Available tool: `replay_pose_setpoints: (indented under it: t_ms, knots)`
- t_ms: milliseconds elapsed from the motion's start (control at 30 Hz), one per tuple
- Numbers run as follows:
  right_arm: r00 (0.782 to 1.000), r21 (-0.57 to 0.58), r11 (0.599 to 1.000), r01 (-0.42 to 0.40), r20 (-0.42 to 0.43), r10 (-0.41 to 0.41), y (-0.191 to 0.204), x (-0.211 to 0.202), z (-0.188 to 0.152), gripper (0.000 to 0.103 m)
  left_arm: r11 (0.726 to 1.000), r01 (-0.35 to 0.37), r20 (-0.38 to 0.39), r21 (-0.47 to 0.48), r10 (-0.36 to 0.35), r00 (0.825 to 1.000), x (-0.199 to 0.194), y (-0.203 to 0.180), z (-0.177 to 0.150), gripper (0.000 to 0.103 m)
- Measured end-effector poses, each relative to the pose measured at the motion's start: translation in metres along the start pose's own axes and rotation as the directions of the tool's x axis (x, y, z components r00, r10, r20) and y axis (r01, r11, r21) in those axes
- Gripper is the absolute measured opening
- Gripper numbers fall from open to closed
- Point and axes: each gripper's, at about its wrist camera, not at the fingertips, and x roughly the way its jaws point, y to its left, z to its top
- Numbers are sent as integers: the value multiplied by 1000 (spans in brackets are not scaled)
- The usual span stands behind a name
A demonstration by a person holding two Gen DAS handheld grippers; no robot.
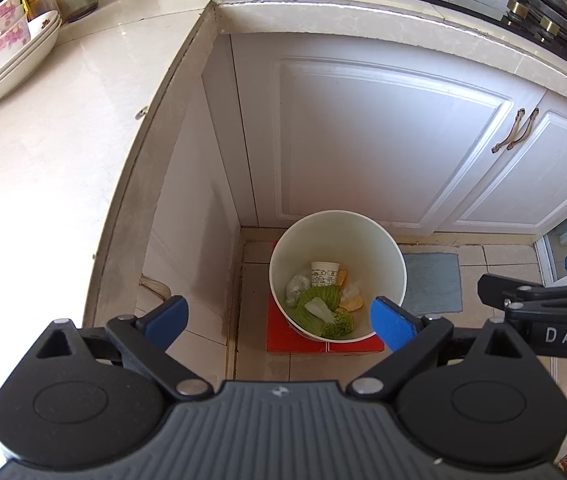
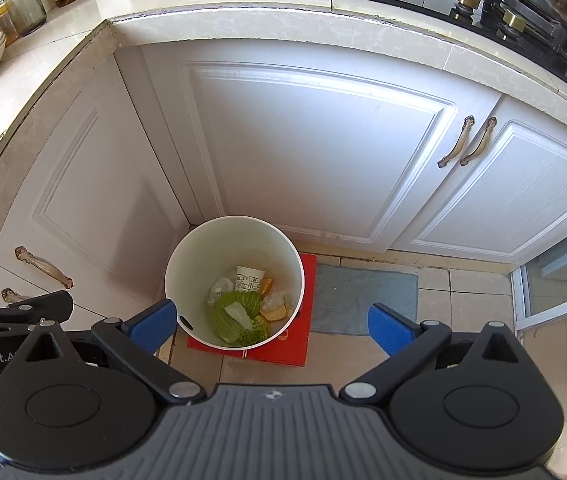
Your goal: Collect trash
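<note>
Trash (image 1: pixel 325 302): we see green cabbage leaves, a printed paper cup (image 1: pixel 324 273), orange peel and crumpled wrap inside a white bin (image 1: pixel 387 248) on a red box (image 2: pixel 303 340), in the floor corner below the desk (image 1: pixel 43 152). Left tool (image 1: pixel 279 322) and right tool (image 2: pixel 271 326): wide open, empty.

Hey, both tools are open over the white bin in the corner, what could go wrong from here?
1. The white bin stands on a red box, not on the floor tiles; a nudge to its rim might tip it, spilling the paper cup and cabbage leaves.
2. The left tool and right tool hang side by side, so they may bump.
3. The countertop edge runs close beside the left tool.
</note>
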Motion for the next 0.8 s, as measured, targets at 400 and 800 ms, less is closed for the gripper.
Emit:
replay_pose_setpoints:
  t_ms: [400, 800]
  knots:
    - [1000, 1, 1000, -1, 12, 0, 0, -4, 3, 103, 1000, -2, -2, 0, 2, 1000, -1, 1, 1, 97]
    - [1000, 0, 1000, 2, 14, -2, -3, -6, 6, 103, 1000, 1, -6, -2, -1, 1000, -1, 1, 2, 97]
